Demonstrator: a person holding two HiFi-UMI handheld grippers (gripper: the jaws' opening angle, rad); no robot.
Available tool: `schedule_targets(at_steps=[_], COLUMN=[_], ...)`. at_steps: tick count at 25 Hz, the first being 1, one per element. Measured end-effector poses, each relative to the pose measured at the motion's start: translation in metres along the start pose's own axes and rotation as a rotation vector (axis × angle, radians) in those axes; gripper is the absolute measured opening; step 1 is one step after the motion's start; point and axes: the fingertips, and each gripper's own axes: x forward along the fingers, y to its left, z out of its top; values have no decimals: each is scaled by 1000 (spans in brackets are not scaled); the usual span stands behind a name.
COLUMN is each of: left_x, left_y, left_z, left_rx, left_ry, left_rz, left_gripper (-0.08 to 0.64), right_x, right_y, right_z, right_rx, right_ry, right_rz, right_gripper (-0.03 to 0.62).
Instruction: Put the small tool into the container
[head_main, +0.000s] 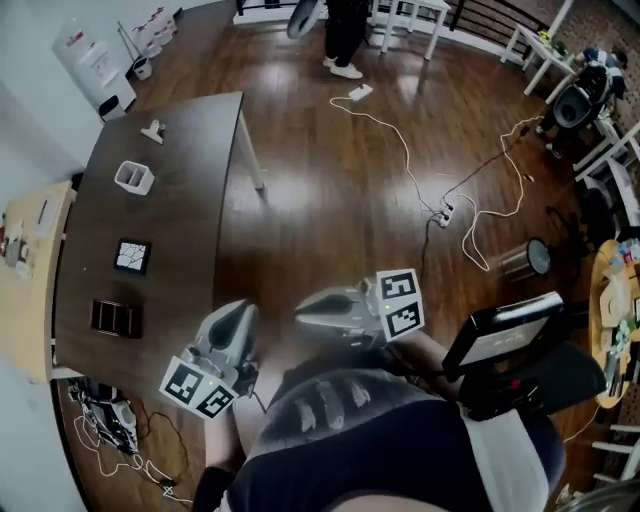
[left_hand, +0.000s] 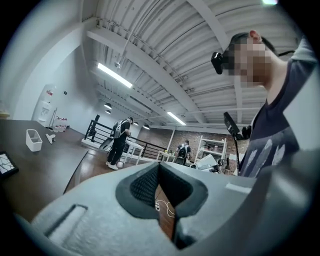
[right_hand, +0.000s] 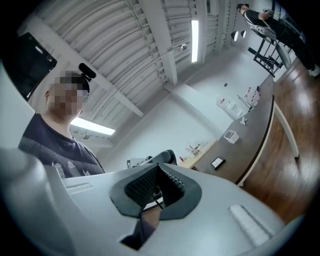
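Note:
The small white tool (head_main: 153, 131) lies at the far end of the dark table (head_main: 190, 150). The white open container (head_main: 133, 177) stands just nearer than it. Both also show in the left gripper view, the container (left_hand: 34, 140) and the tool (left_hand: 50, 137), and in the right gripper view, the container (right_hand: 230, 136) and the tool (right_hand: 243, 121). My left gripper (head_main: 240, 312) is shut and empty, held off the table's near corner by my body. My right gripper (head_main: 300, 318) is shut and empty over the floor, pointing left towards the left one.
A black square tile (head_main: 131, 256) and a dark brown block (head_main: 116, 318) lie on the near part of the table. A light wooden side table (head_main: 25, 290) stands at its left. Cables and a power strip (head_main: 445, 213) lie on the floor. A person (head_main: 345, 35) stands at the far end.

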Motion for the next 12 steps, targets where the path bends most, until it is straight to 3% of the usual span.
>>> schedule_targets(at_steps=[6,12], left_x=[102,150], left_y=[-6,-5], left_z=[-5,-11], left_rx=[-33,-1], left_ry=[50,131], left_rz=[37,73], left_gripper=[-3,-3], right_x=[-91,-134], right_y=[-41,-72], right_z=[33,52], right_rx=[77,142], right_ry=[-66,-129], right_rz=[6,46], right_gripper=[0,0])
